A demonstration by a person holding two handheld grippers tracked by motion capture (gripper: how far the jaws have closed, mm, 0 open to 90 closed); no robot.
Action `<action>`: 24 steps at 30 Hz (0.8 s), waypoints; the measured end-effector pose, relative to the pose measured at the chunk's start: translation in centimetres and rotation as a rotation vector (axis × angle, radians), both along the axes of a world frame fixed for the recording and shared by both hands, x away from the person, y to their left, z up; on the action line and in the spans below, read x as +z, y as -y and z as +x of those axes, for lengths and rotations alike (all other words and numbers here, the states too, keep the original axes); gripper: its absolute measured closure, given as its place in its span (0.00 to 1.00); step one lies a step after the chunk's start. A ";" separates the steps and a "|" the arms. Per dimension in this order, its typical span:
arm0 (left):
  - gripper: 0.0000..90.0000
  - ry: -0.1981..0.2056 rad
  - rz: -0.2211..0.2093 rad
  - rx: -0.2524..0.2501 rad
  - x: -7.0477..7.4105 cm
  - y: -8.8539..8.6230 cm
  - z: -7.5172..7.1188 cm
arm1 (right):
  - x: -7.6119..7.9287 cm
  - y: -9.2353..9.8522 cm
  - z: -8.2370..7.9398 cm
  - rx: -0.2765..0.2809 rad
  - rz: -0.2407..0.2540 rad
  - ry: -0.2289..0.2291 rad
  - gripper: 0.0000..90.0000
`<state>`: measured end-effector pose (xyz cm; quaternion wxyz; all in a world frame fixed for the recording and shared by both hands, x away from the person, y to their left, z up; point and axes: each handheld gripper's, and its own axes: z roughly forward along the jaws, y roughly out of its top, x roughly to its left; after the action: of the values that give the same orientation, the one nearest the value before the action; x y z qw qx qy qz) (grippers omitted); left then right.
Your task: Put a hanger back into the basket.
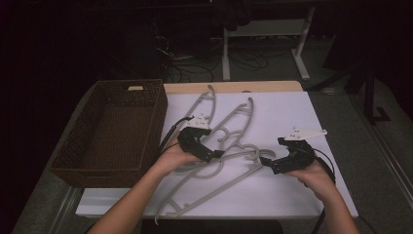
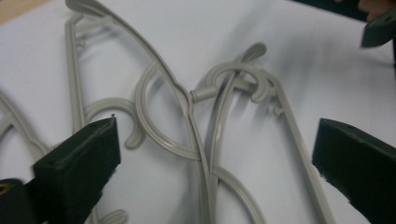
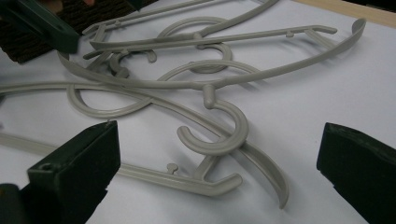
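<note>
Both claws, the left claw (image 1: 218,154) and the right claw (image 1: 264,161), hang wide apart just over the tangled grey hangers (image 1: 229,141) between them.

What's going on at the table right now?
A person holds a gripper in each hand over a tangled pile of grey hangers on the white table. The left gripper and right gripper both hover at the pile with jaws open, gripping nothing. The brown wicker basket at the left sits empty.
</note>
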<state>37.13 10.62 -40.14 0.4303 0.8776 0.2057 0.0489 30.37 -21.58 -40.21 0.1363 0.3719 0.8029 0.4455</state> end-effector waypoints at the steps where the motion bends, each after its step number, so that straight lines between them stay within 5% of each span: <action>1: 0.05 -0.001 0.007 -0.001 -0.2 0.2 0.1 | 0.0 0.0 0.0 0.000 0.004 0.003 0.00; 9: 0.16 -0.001 0.081 0.019 -2.2 1.5 0.9 | -0.1 -0.2 0.2 0.006 -0.003 0.000 0.00; 18: 0.37 -0.031 0.100 0.043 -3.3 1.3 1.6 | 0.0 -0.1 0.0 0.003 -0.006 0.003 0.00; 24: 0.48 -0.014 0.131 0.045 -3.8 1.5 1.5 | -0.2 -0.2 0.1 0.009 -0.014 -0.003 0.00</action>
<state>38.63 9.09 -43.95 0.3694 0.8993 0.2248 0.0661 30.46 -21.34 -40.41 0.1355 0.3681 0.8078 0.4401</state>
